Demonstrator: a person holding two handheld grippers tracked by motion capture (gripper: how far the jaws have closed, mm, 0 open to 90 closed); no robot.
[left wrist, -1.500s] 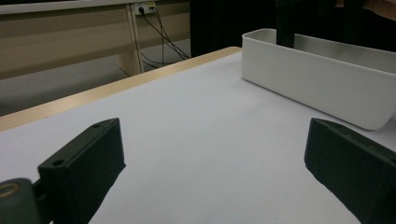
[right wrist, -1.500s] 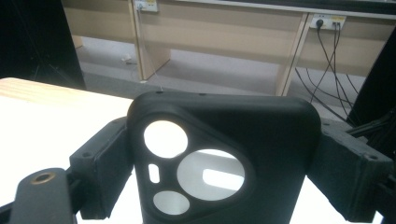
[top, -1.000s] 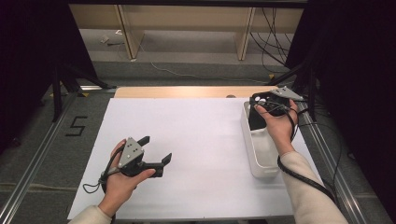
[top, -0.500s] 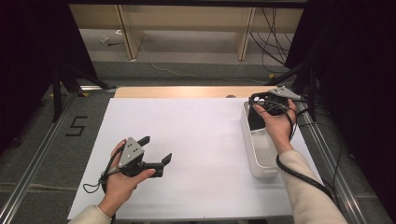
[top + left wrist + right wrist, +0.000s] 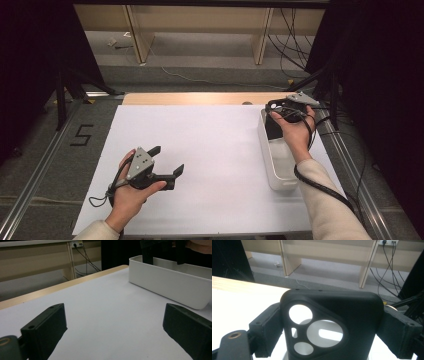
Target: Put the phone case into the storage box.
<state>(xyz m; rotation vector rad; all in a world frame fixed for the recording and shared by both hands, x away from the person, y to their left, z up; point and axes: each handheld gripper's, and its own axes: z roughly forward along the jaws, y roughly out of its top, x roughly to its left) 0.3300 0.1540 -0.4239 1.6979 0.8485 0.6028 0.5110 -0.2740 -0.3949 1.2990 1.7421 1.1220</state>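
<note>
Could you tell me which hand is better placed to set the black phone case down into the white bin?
The right. Its tongs already clamp the black phone case directly over the white bin, while the left tongs sit open on the table, away from it.

Black numeral 5 [image 5: 82, 135] marked on the grey floor [image 5: 45, 150] left of the white sheet [image 5: 210, 150], no other text, labels or brands readable

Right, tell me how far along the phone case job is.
Picked up: the black phone case sits clamped in the right tongs, held over the far end of the white bin. Whether it is going in or coming out is unclear. The left tongs wait open and empty over the white sheet.
</note>
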